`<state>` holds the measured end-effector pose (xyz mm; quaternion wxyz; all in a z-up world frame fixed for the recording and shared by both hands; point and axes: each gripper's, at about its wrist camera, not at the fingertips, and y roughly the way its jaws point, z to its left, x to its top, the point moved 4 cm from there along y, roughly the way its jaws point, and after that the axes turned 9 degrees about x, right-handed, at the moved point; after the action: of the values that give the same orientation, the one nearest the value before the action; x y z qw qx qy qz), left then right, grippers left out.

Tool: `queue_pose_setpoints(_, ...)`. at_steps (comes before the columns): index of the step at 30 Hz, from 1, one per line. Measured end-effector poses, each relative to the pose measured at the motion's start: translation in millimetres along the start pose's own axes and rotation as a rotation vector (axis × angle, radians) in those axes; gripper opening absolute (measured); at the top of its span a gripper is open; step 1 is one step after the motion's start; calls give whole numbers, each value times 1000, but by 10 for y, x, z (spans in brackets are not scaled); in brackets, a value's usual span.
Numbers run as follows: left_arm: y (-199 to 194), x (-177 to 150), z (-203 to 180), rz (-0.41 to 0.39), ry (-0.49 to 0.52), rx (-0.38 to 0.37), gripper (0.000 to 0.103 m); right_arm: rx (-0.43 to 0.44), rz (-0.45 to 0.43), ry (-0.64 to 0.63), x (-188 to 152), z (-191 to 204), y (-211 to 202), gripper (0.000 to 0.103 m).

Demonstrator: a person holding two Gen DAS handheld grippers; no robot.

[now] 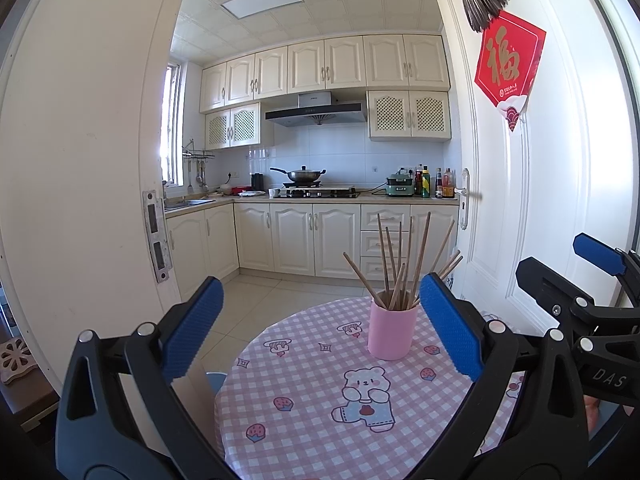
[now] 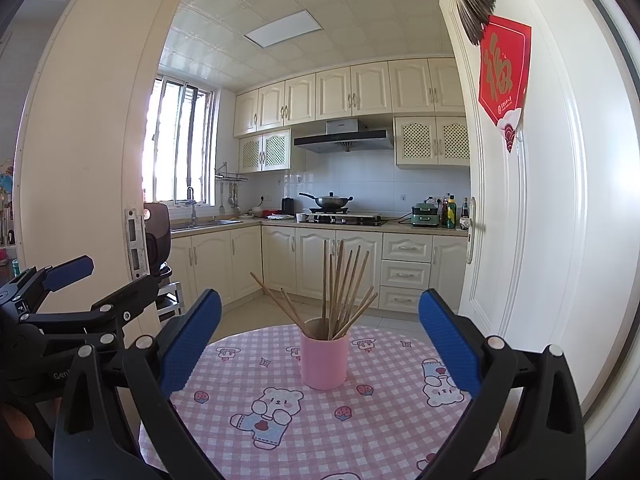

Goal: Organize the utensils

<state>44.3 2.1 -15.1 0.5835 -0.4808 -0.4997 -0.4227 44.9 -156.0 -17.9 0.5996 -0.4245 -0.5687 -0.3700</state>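
**A:** Where were the chopsticks (image 2: pixel 340 296)?

**B:** Bunched in the pink cup (image 2: pixel 324 358), just below the middle of the right wrist frame. The cup stood upright on the table (image 2: pixel 320 432), on its pink checked cloth with the bear prints.

**A:** Which way did they point?

**B:** Long axes ran up out of the cup, fanned. Most stood near vertical; a few leaned toward the left of the frame and a couple toward the right. Lower ends were hidden inside the cup.

**A:** How would they have handled?

**B:** My guess: thin, stiff wooden sticks, very light, and smooth enough to roll or slip. The cup looked light too, so a sideways pull might have tipped it. I would have pinched a stick on its exposed upper shaft and lifted along its own line.

**A:** And the tongs?

**B:** The right tongs (image 2: pixel 320 344) were spread wide with nothing between the blue pads, the cup showing in the gap but farther off, untouched. The left tongs (image 1: pixel 322 328) were equally released and empty; in that view the cup (image 1: pixel 392 330) sat right of centre, near the right pad. Each tool appeared at the other frame's edge, side by side, both short of the cup.

**A:** Behind it?

**B:** An open door (image 2: pixel 532 200) on the right, kitchen cabinets beyond.
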Motion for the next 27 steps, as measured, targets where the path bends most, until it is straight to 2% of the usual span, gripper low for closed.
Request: queue_pose_setpoints(27, 93, -91, -24, 24, 7, 5, 97, -3, 21, 17, -61, 20, 65, 95)
